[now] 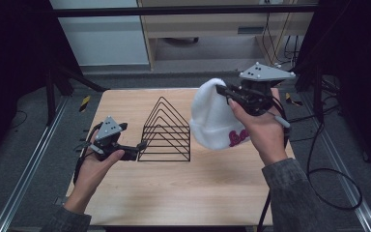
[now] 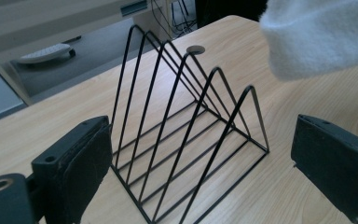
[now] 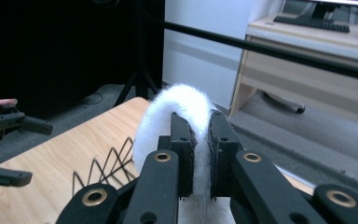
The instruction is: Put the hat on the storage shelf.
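High view, right hand-held gripper (image 1: 223,92) clamping white beanie (image 1: 213,116), left hand-held gripper (image 1: 142,145) wide beside wire rack (image 1: 166,130).

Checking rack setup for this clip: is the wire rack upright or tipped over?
Upright. The rack sits flat on the table on its base rails, its triangular loops pointing up, and the left claw view shows the same.

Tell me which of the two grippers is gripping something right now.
The right gripper: its jaws pinch the white beanie above the table. The left gripper stands open beside the black wire rack.
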Demonstrator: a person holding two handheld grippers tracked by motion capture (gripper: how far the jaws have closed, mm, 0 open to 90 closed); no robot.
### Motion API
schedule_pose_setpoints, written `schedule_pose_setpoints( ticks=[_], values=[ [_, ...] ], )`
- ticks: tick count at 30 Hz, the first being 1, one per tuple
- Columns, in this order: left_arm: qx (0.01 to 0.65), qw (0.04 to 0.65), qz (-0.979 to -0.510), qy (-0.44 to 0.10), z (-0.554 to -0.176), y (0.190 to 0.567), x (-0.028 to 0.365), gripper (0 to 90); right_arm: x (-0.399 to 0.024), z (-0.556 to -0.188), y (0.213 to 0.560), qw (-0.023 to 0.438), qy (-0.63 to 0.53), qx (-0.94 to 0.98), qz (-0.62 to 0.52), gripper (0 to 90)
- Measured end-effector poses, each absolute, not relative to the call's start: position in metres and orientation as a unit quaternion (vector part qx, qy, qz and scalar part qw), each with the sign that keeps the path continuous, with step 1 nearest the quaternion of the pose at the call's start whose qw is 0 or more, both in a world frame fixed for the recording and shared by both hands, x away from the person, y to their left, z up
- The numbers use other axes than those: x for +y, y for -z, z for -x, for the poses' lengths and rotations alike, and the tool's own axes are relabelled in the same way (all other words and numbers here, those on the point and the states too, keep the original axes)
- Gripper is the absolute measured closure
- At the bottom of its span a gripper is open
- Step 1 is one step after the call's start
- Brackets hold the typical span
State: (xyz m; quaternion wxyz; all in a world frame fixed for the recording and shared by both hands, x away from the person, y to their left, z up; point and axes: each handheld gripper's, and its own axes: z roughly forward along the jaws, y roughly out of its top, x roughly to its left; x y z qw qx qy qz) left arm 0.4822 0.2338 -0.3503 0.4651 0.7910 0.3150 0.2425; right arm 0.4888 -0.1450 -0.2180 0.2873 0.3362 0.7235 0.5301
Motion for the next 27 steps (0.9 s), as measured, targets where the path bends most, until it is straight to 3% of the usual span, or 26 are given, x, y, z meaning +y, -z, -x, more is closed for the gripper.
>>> schedule_pose_setpoints(
  ticks=[17,27],
  values=[
    [0.295,0.488,-0.787,-0.235,-0.502,0.338,0.225,9.6,-0.109,-0.520,0.187,0.318,-0.563,0.688,-0.329,83.4],
    [0.314,0.479,-0.785,-0.235,-0.509,0.334,0.226,9.7,-0.089,-0.531,0.177,0.309,-0.569,0.691,-0.323,83.4]
  ],
)
